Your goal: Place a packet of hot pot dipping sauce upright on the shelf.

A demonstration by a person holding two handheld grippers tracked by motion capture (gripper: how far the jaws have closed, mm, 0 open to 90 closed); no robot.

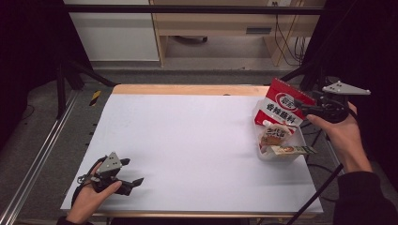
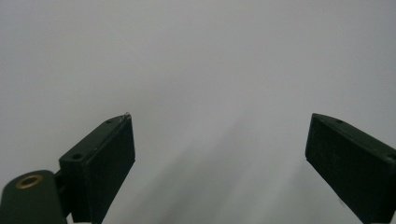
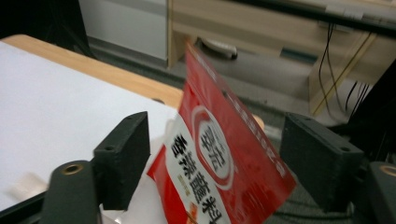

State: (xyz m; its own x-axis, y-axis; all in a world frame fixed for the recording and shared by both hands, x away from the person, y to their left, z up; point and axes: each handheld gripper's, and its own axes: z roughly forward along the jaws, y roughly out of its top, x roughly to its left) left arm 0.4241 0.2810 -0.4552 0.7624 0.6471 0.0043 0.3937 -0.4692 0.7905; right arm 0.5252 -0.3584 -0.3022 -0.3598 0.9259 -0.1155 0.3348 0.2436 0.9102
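A red snack packet (image 1: 281, 105) with white lettering stands tilted in a clear tub (image 1: 301, 139) at the table's right edge. In the right gripper view the red packet (image 3: 224, 163) leans between the two black jaws, and neither pad presses on it. My right gripper (image 1: 305, 108) is beside the packet's right side, open. Two smaller snack packs (image 1: 274, 134) lie in the tub below the red one. My left gripper (image 1: 131, 172) rests at the near left of the white table (image 1: 187, 140), open with nothing between its jaws (image 2: 219, 154).
A wooden strip (image 1: 187, 89) runs along the table's far edge. Beyond it stand a wooden desk (image 1: 211, 28) and hanging cables (image 1: 286, 42). Black frame bars (image 1: 70, 70) rise at both sides. A metal rail (image 1: 37, 154) runs along the left.
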